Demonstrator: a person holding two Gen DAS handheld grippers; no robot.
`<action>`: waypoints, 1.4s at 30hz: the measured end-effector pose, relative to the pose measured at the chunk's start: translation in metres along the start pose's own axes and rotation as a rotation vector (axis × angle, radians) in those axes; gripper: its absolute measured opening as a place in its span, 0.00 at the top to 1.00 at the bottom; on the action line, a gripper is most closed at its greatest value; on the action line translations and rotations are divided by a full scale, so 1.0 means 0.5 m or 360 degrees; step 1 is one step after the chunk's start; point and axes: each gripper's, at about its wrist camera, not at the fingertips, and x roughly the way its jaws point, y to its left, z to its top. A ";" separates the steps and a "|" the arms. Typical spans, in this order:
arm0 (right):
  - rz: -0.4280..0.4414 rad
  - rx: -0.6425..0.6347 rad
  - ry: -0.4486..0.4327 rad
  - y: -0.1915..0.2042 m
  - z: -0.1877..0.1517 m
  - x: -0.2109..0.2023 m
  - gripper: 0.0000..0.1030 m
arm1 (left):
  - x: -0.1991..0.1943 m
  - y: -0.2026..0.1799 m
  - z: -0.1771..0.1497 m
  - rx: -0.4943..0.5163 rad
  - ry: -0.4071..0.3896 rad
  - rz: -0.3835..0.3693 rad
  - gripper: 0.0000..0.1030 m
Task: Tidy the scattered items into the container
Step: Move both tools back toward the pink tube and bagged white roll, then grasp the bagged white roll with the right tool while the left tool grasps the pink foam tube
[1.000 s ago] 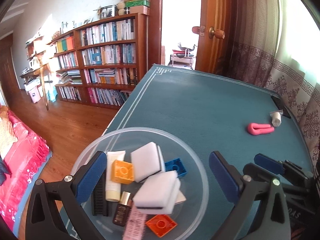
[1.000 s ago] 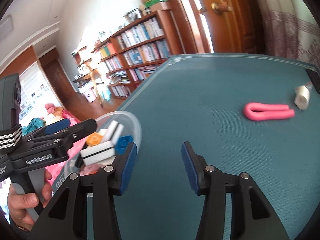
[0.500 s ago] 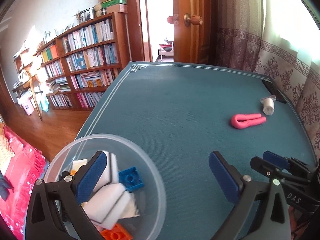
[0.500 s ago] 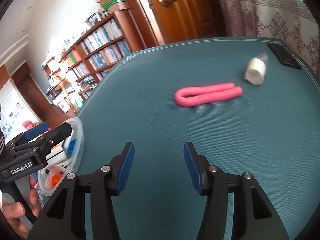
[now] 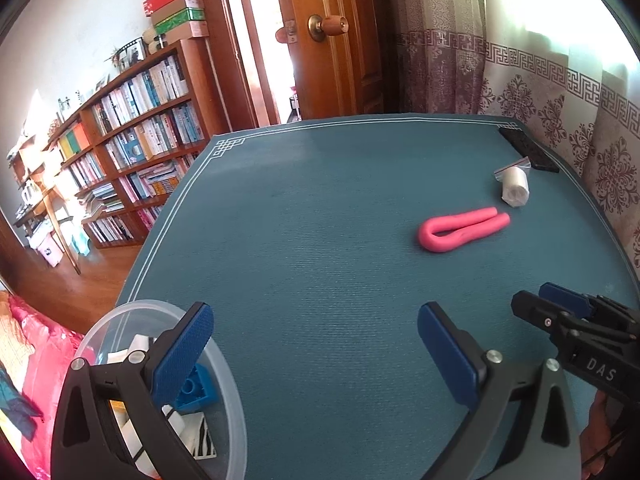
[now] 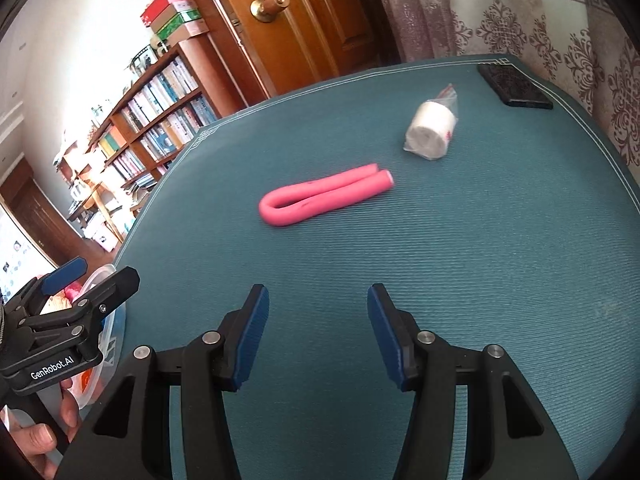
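**tidybot_fan:** So what could go sideways here? The right gripper point(image 6: 318, 332) hangs over the teal woven table mat point(image 6: 460, 280) with its blue-padded jaws spread apart and nothing between them, pointed at the bent pink foam tube point(image 6: 324, 196).

**umi_lurker:** My guess is the tube itself. It looks soft and springy, folded into a U with both ends lying side by side. Pinch only one leg and the other could flop or swing, and it might drag on the mat instead of lifting clean. Grabbing across both legs near the middle seems safer to me.

**tidybot_fan:** And the small white roll in a clear plastic bag point(image 6: 430, 134)?

**umi_lurker:** It sits just past the tube's open ends, close but apart. Come in too far and you could knock it toward the black flat phone-like slab point(image 6: 514, 86) at the far corner. Slippery bag too, probably.

**tidybot_fan:** Left side?

**umi_lurker:** The left gripper point(image 5: 316, 346) is also wide open and holding nothing, hovering by the round clear plastic container point(image 5: 236, 412) at the near left edge of the table. It already has a blue toy brick point(image 5: 198, 390) and some white blocks in it. The container is well apart from the tube, so it's a long carry, and it's near the table edge, so a bump could tip it off.
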 end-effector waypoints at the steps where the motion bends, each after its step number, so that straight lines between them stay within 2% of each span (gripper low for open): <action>1: -0.0006 0.0008 0.0000 -0.006 0.001 0.000 0.46 | 0.003 -0.004 0.002 0.0004 0.0004 -0.0005 0.00; 11: -0.0100 0.0115 -0.0001 -0.062 0.022 -0.004 0.46 | 0.048 -0.050 0.016 0.0071 0.0051 -0.0074 0.00; 16: -0.0148 0.0179 -0.0004 -0.096 0.041 -0.004 0.46 | 0.099 -0.078 0.033 0.0097 0.0108 -0.0164 0.00; 20: -0.0196 0.0210 -0.0032 -0.122 0.066 -0.003 0.40 | 0.135 -0.099 0.047 0.0121 0.0129 -0.0221 0.00; 23: -0.0209 0.0250 -0.0045 -0.142 0.090 0.003 0.40 | 0.153 -0.110 0.055 0.0138 0.0149 -0.0218 0.00; 32: -0.0189 0.0325 -0.0049 -0.164 0.169 0.058 0.40 | 0.172 -0.113 0.058 0.0141 0.0178 -0.0256 0.00; 39: -0.0346 0.0275 -0.0132 -0.158 0.225 0.104 0.40 | 0.190 -0.106 0.064 0.0114 0.0193 -0.0262 0.00; 42: -0.0350 0.0293 -0.0131 -0.162 0.239 0.125 0.40 | 0.194 -0.110 0.066 0.0119 0.0195 -0.0277 0.00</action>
